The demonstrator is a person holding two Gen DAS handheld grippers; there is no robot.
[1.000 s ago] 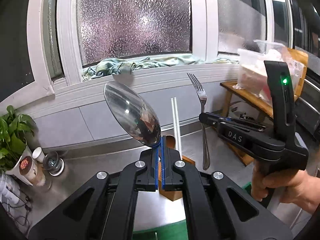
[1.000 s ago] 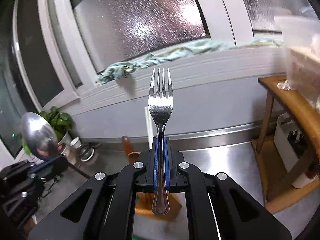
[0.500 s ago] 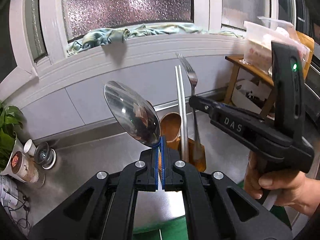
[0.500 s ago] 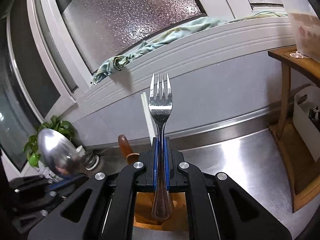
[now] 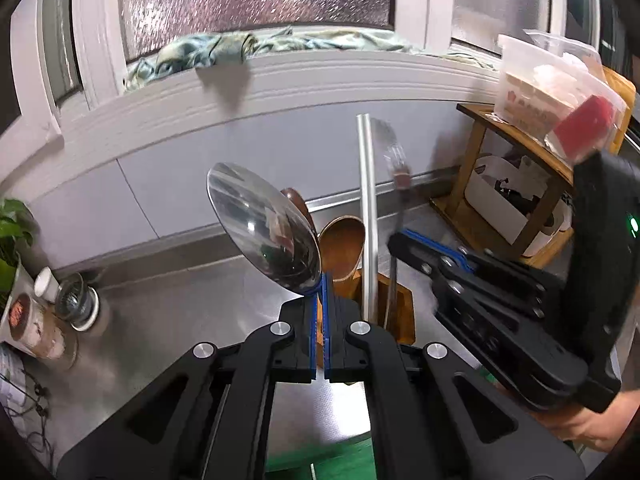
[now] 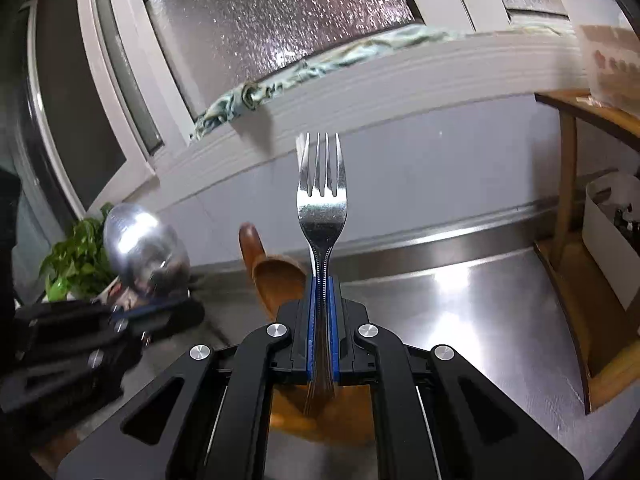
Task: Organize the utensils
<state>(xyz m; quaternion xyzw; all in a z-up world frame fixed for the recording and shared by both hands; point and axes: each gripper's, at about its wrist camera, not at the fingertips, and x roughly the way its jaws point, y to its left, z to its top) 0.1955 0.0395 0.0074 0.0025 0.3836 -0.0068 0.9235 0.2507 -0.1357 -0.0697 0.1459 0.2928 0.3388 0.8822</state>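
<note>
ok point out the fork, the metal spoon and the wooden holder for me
fork (image 6: pixel 322 216), right wrist view, on the neck just below the tines
metal spoon (image 5: pixel 266 236), left wrist view, on the bowl
wooden holder (image 5: pixel 400 312), left wrist view, on its front wall

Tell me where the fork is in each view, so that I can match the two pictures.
Left wrist view: the fork stands right of centre, blurred, tines up, held in the right claw, beside a metal rod.
Right wrist view: the fork stands upright at centre, its handle clamped between the blue pads.
Shared landmark: the wooden spoon, just left of the fork in both views.
</note>
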